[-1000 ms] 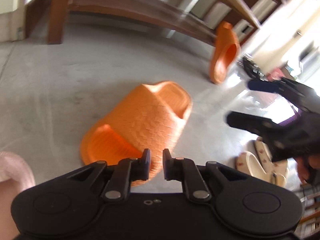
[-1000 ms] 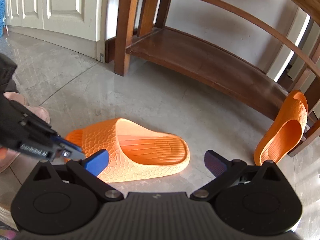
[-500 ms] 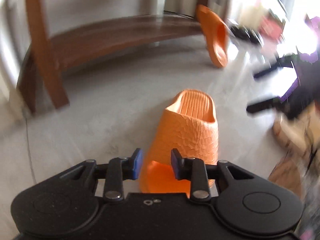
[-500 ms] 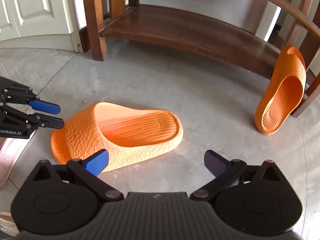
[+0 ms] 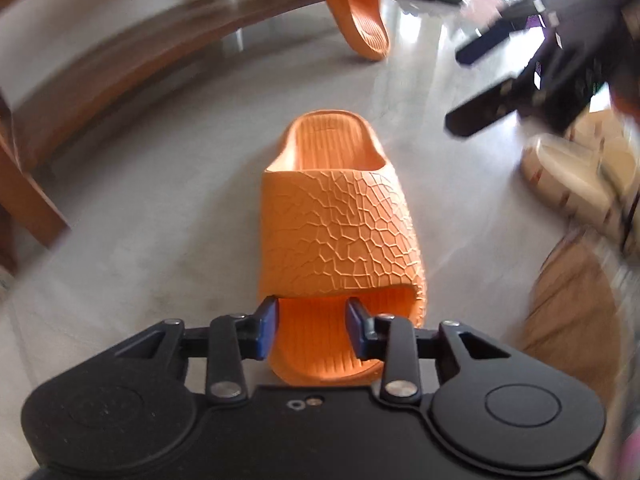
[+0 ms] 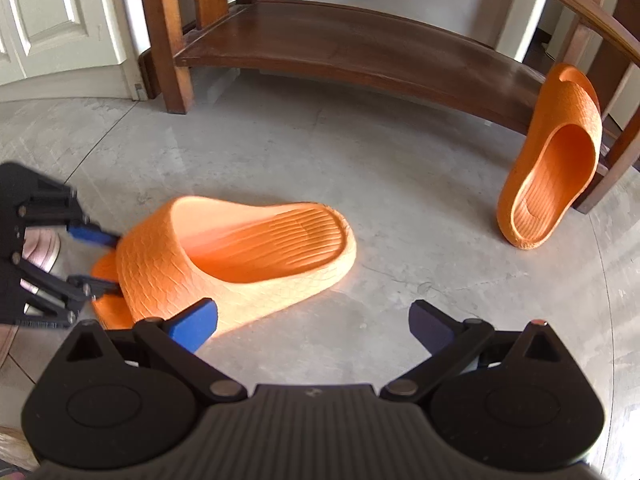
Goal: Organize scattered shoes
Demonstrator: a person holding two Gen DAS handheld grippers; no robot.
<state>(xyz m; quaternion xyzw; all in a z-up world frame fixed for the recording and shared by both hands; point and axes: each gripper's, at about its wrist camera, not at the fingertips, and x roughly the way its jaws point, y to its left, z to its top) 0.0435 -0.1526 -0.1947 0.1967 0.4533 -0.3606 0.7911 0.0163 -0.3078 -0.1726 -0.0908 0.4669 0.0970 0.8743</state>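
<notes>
An orange slide slipper [image 5: 336,232] lies flat on the grey floor, toe toward my left gripper; it also shows in the right wrist view [image 6: 240,256]. My left gripper [image 5: 312,320] is partly open at the slipper's toe opening, fingers level with the strap's front edge, not clamped; it appears in the right wrist view [image 6: 100,260] at the left. A second orange slipper [image 6: 552,160] leans upright against the wooden rack [image 6: 360,48], also seen in the left wrist view [image 5: 356,4]. My right gripper [image 6: 312,320] is wide open and empty, hovering just in front of the flat slipper.
The rack's low shelf [image 5: 140,64] is bare. A pink slipper [image 6: 40,248] lies behind the left gripper. Beige patterned slippers [image 5: 572,184] and a brown blurred object [image 5: 568,300] lie to the right. A white door [image 6: 60,20] stands at the back left.
My left gripper swung round to face the slipper's toe, closed in on it, and its fingers opened wider. My right gripper moved slightly closer and stayed open.
</notes>
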